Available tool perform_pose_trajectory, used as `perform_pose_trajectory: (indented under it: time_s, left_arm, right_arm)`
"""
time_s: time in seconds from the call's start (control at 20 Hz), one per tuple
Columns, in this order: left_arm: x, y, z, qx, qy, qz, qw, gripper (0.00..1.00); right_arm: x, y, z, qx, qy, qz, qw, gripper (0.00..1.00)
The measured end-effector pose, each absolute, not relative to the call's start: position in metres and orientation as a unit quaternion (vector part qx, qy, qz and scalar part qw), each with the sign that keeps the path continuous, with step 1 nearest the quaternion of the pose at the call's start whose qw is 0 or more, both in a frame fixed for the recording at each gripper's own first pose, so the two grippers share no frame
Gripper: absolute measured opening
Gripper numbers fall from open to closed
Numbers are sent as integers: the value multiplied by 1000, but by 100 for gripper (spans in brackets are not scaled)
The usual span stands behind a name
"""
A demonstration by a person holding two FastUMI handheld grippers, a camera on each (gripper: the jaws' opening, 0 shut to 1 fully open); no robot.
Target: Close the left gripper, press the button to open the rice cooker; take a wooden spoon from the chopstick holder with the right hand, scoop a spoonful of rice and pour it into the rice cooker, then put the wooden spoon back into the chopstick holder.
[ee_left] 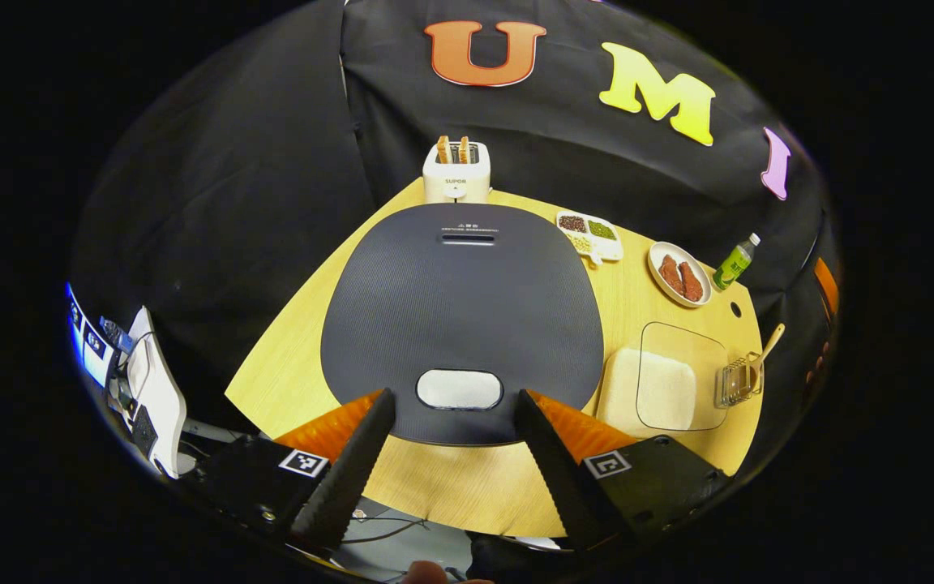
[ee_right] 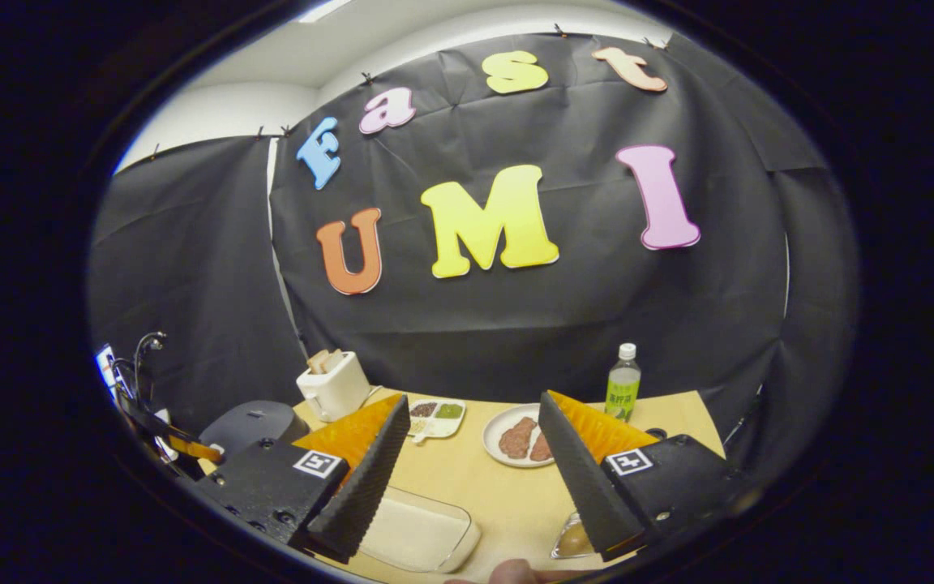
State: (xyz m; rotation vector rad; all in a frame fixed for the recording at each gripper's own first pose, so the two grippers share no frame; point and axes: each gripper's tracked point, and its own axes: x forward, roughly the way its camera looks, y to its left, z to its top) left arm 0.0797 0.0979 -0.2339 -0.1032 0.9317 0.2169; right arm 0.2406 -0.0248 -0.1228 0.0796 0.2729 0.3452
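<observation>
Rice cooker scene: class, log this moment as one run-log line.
stage: start | rice cooker: lid shut | left gripper: open, above button | right gripper: open, empty | wooden spoon: in chopstick holder

Left hand-held gripper (ee_left: 455, 401) black-bodied, square coded tags, screws, ribbed fingers (ee_left: 345, 478)

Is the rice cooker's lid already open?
No, in the left gripper view the rice cooker has its dark lid lying flat and shut, its pale button unpressed between the open jaws.
</observation>
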Motion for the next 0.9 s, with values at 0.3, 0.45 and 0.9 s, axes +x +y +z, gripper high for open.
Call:
perform_pose_trajectory:
  time_s: [0.3,0.45,0.9]
  left_arm:
    - [84,99,-232,-37,415,102,903,99]
    - [79,98,-228,-25,381,99,919,96]
    - [22,51,-99,-30,177,16,984,96]
  right_arm:
    - [213,-18,-97,23,115,171,978,100]
    - [179,-15,-72,15,89,163,982,100]
    - [53,18,-5,-18,30,133,990,97]
